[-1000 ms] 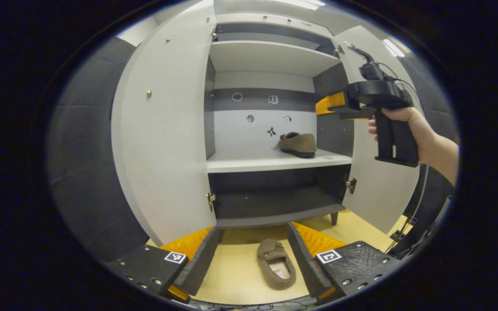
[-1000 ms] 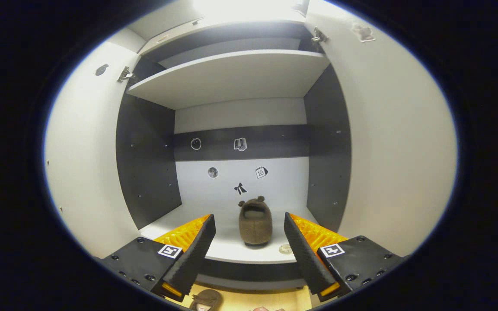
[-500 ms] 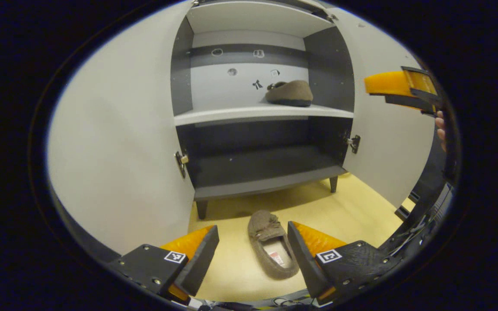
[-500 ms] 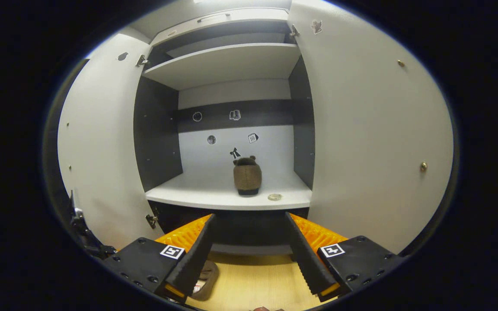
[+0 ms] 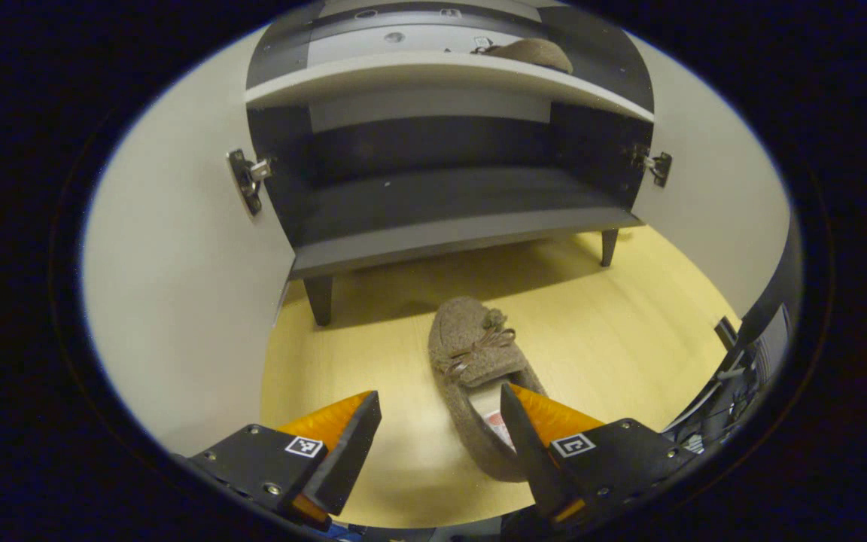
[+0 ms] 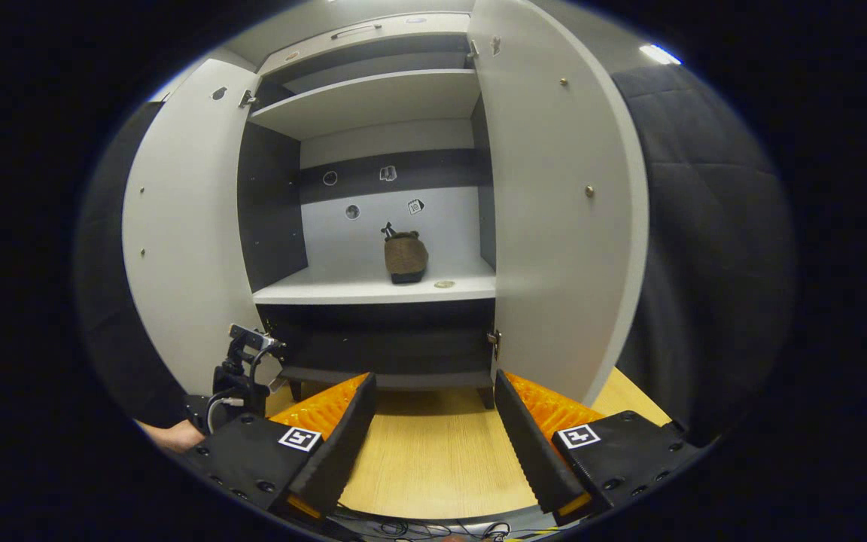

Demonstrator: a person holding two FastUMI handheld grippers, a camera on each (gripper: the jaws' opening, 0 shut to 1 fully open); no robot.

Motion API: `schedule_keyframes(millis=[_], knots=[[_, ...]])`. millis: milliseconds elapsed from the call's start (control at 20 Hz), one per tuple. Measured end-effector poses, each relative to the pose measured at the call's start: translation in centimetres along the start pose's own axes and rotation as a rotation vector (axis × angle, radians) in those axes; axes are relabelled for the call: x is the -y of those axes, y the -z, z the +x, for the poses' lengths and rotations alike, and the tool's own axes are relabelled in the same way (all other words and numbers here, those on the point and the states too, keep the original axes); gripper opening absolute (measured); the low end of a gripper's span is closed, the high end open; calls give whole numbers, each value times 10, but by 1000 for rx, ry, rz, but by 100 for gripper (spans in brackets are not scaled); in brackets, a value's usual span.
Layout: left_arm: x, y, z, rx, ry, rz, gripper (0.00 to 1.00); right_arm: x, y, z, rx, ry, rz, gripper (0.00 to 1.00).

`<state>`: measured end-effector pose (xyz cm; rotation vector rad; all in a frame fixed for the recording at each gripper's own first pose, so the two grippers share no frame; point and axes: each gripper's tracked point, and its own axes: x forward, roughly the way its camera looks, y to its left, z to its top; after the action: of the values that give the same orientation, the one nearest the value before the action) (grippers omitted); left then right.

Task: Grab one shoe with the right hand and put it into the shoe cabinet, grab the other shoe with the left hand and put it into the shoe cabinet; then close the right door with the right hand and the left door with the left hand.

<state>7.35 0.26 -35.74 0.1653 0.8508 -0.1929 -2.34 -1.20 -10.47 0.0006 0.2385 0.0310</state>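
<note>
A brown slipper [image 5: 479, 369] lies on the yellow wood floor in front of the shoe cabinet [image 5: 433, 226], toe toward the cabinet. My left gripper [image 5: 441, 436] is open just above the floor, its right finger over the slipper's heel and its left finger beside it on bare floor. The other brown slipper [image 6: 406, 256] stands on the cabinet's middle shelf [image 6: 373, 287], also seen as a slipper [image 5: 531, 53] at the top of the left gripper view. My right gripper [image 6: 433, 429] is open and empty, back from the cabinet. Both doors stand open.
The left door [image 6: 177, 226] and right door [image 6: 561, 211] flank the opening. The cabinet's dark bottom shelf [image 5: 441, 203] is bare and stands on short legs [image 5: 319, 297]. The other gripper and a hand [image 6: 234, 384] show low at the left. Cables [image 5: 734, 376] lie at the floor's right.
My left gripper has dropped down and forward to the floor slipper, which now lies partly between its fingers. My right gripper has drawn back from the cabinet, leaving its slipper on the shelf.
</note>
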Motion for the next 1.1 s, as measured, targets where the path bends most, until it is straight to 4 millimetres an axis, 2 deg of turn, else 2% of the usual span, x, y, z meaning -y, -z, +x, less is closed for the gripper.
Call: schedule_keyframes(millis=[50, 100, 150, 200, 250, 300, 350, 400, 450, 500, 600, 700, 750, 850, 900, 950, 1050, 1100], knots=[[0, 2, -1, -20, 4, 6, 93, 10, 5, -9, -10, 21, -5, 98], [0, 3, 3, -30, 13, 14, 97, 19, 11, -17, -21, 43, -10, 98], [2, 7, 6, -42, 24, 14, 93, 29, 14, -25, -32, 68, -17, 98], [3, 9, 8, -56, 38, -1, 98, 42, 18, -32, -45, 103, -22, 98], [5, 10, 11, -78, 45, -21, 92, 55, 20, -39, -59, 138, -20, 98], [5, 11, 15, -91, 46, -35, 92, 68, 22, -45, -71, 171, -15, 98], [5, 11, 20, -100, 49, -46, 98, 84, 23, -57, -77, 207, -11, 98], [6, 9, 19, -106, 58, -55, 88, 101, 22, -66, -79, 253, -6, 98], [6, 8, 20, -107, 66, -62, 88, 117, 19, -73, -77, 296, 0, 98], [2, 4, 22, -113, 49, -74, 79, 130, 14, -80, -73, 335, 6, 98], [13, 8, 26, -153, 86, -122, 51, 154, 9, -92, -70, 406, 8, 98], [18, 12, 33, -191, 91, -188, 63, 177, 2, -107, -59, 470, 11, 98], [17, 8, 26, -198, 81, -218, 36, 186, -1, -112, -51, 498, 15, 99], [9, 9, 28, -197, 61, -216, 36, 206, -7, -121, -39, 550, 22, 99], [9, 11, 36, -189, 48, -246, 26, 216, -11, -124, -33, 569, 28, 99], [7, 10, 32, -210, 43, -269, 16, 228, -14, -128, -25, 585, 31, 99], [3, 8, 35, -199, 6, -302, 16, 249, -25, -130, -1, 620, 26, 99], [7, 8, 39, -211, -4, -349, 3, 259, -32, -129, 14, 633, 23, 94]])
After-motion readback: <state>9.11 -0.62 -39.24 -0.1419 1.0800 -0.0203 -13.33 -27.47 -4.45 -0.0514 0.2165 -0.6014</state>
